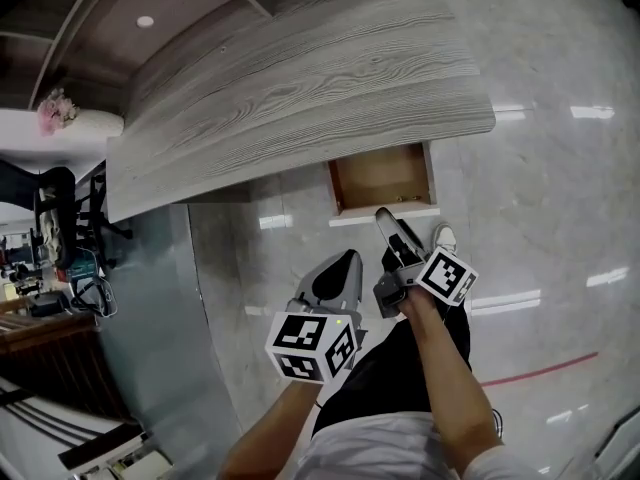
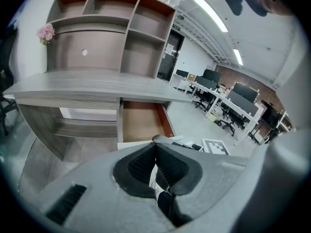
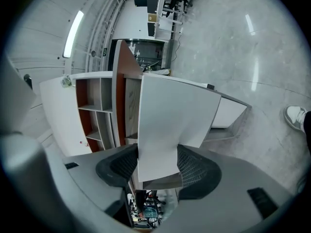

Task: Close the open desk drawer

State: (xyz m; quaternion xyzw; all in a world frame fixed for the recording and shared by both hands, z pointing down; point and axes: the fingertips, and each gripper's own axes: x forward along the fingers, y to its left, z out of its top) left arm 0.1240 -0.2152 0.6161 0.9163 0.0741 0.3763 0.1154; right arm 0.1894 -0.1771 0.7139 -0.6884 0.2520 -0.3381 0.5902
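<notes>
The grey wood desk (image 1: pixel 300 88) has one drawer (image 1: pixel 380 176) pulled out, brown inside, with a white front (image 1: pixel 385 215). My right gripper (image 1: pixel 385 218) is at that front with its jaws open wide. In the right gripper view the white drawer front (image 3: pixel 170 115) fills the gap of the right gripper (image 3: pixel 158 154); whether the pads touch it I cannot tell. My left gripper (image 1: pixel 348 258) hangs lower and to the left, shut and holding nothing. The left gripper view looks past the left gripper (image 2: pixel 155 149) at the open drawer (image 2: pixel 141 123).
A hutch of open shelves (image 2: pixel 112 23) stands on the desk, with pink flowers (image 1: pixel 55 111) at its left end. An office chair (image 1: pixel 60 218) is at the left. The person's shoe (image 1: pixel 444 236) is on the glossy floor below the drawer. Office desks and chairs (image 2: pixel 228 106) fill the room behind.
</notes>
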